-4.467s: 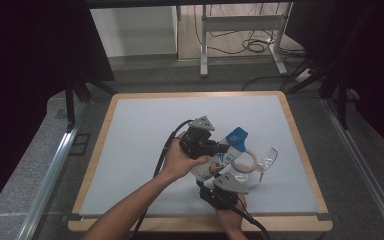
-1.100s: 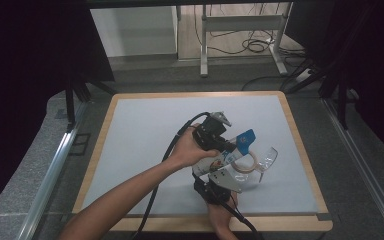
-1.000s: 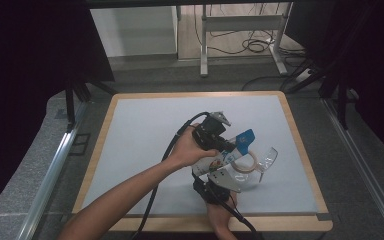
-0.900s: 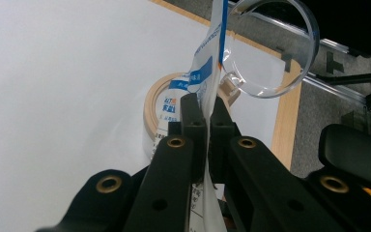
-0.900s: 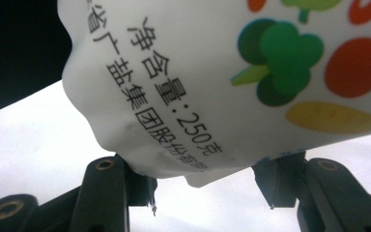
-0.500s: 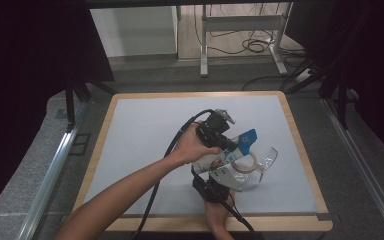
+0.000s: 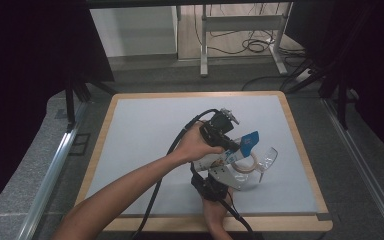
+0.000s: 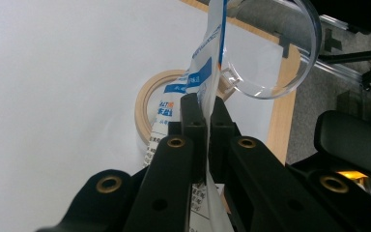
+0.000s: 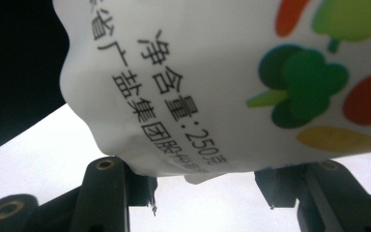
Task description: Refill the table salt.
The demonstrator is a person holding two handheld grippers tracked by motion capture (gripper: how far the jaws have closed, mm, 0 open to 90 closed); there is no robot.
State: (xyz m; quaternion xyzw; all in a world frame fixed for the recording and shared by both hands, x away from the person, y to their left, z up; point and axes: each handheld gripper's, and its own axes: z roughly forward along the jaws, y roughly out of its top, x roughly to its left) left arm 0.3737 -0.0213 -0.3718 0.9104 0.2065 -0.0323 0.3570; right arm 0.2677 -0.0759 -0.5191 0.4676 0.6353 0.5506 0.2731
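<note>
**Bag held two ways over the grey mat**

Grey matting (image 7: 145, 145) framed in pale wood covers the table, with dark drapes at the sides and cable-strewn floor beyond. Near the mat's right front a white bag (image 7: 215, 161) with printed vegetables and a blue top corner hangs above the surface, over a tape ring (image 7: 244, 165) and beside a clear round dish (image 7: 267, 159).

The left gripper (image 7: 230, 145) has its jaws pressed together on the bag's thin upper edge; in the left gripper view the flat film (image 8: 207, 82) runs up from between the pads towards the dish (image 8: 270, 53). The right gripper (image 7: 220, 175) comes in from the front edge and grips the bag's fuller lower body, jaws part-way spread around it; the right gripper view has the bulging side (image 9: 222, 82) wedged between them.

Judging by this, the step in hand is steadying the bag so its top can be opened or tipped towards the dish. The next move would need the lower grip kept firm while the upper one pulls along the seal without crushing the contents.

The bag's long axis slants across the mat from the near left up to the far right, its blue corner highest and aimed at the dish.
</note>
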